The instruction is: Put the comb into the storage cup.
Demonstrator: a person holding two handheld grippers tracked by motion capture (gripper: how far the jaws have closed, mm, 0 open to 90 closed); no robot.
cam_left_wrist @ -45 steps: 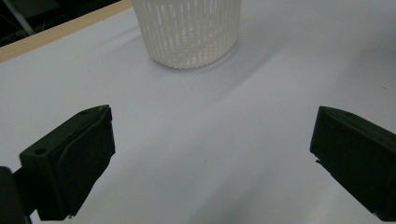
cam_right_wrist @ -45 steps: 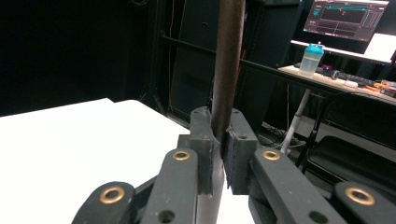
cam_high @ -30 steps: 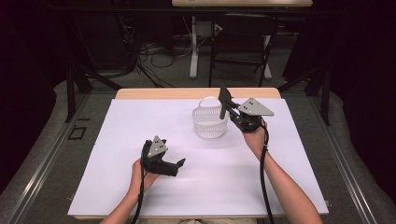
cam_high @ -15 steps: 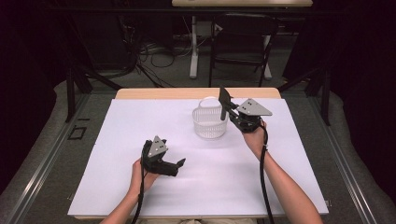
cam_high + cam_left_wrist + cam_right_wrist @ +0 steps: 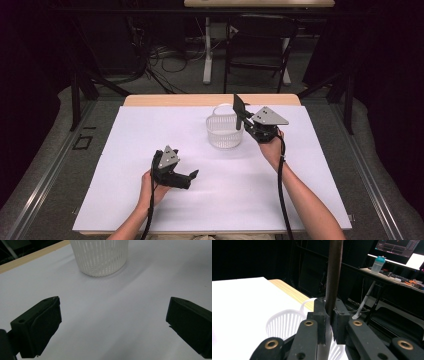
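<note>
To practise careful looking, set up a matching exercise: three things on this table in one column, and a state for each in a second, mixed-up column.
Things:
1. left gripper
2. right gripper
3. basket

States:
a. stands on the white table cover
b. jaws wide apart, holding nothing
c. jaws shut on a dark flat tool

Pairs: 1-b, 2-c, 3-a

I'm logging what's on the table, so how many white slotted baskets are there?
1. The white slotted basket stands at the far middle of the white table, just left of the right gripper, which holds a dark flat thing beside it. Nothing suggests another hidden one.
</note>
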